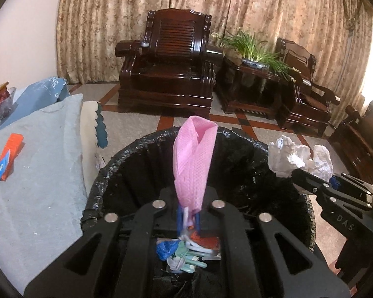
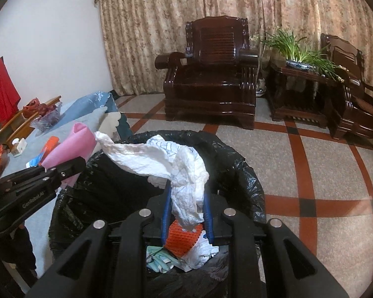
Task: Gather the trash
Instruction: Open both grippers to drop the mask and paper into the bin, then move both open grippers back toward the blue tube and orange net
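Tiled floor (image 2: 310, 154), armchair (image 2: 211, 74) beyond; left tool (image 1: 188, 219) pinches pink cloth (image 1: 194, 159), right tool (image 2: 186, 221) crumpled paper (image 2: 176, 164).

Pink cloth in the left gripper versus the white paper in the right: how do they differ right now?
The pink cloth is a smooth, folded, dimpled strip standing upright; the white paper is crumpled, bulkier and sprawls sideways. The left gripper pinches the cloth in a narrow gap; the right gripper stands wider around the paper. Both are held over the black-lined bin.
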A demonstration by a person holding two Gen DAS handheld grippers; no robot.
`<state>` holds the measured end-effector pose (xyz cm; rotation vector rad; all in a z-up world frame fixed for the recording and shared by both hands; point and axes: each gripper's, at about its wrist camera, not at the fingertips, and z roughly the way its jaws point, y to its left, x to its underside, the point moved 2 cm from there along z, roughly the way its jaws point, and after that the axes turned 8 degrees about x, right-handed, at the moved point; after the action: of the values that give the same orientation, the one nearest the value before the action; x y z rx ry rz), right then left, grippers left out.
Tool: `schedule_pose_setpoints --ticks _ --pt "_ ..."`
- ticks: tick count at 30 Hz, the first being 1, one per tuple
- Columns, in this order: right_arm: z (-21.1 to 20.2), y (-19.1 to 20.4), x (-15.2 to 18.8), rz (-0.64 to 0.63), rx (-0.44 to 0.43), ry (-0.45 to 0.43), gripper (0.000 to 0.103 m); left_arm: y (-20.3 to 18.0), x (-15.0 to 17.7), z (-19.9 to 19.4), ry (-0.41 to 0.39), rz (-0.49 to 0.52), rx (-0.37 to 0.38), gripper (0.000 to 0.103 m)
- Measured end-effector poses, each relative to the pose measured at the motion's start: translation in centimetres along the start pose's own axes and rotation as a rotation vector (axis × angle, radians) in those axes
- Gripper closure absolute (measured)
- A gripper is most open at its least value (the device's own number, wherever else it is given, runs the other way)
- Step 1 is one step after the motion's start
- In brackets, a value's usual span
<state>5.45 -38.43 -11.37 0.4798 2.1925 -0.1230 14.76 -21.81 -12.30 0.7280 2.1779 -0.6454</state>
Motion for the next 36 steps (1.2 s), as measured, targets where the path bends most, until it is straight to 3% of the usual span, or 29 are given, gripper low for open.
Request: schedule_pose_setpoints --ticks 2,5,7,8,9,15,20,36 --pt "0.5 -0.2 0.0 -0.008 0.003 0.009 0.077 0.2 -0.1 0.2 0.004 -0.01 0.015 0.083" --pt "1.0 -0.2 0.4 -0.016 0.015 0.025 0.071 0.5 0.1 0.3 0.011 -0.023 0.038 0.062" --pt "1.1 -0.1 0.7 -0.019 0.022 0.035 0.049 0.6 0.1 0.3 0.01 -0.031 0.05 0.046" --pt "1.1 -0.1 0.9 -0.017 0.031 0.034 0.044 0.8 0.1 0.2 0.009 -0.043 0.06 0.033" --pt "1.1 -0.2 1.0 -0.016 0.034 0.035 0.035 1.1 0.2 -0.1 -0.001 -0.053 0.063 0.028" --pt "0.0 0.2 1.2 -0.006 0.022 0.013 0.008 2.4 0.0 -2.0 -0.04 -0.059 0.017 0.02" --pt "-1.7 1.6 0.5 -0.009 -0.023 -0.033 0.006 4.7 -0.3 -5.5 -0.103 -0.065 -0.082 0.013" --pt "-2.3 12.1 -2.5 -0.127 -0.182 -0.096 0.006 15.3 1.5 -15.6 -0.177 -0.186 -0.357 0.013"
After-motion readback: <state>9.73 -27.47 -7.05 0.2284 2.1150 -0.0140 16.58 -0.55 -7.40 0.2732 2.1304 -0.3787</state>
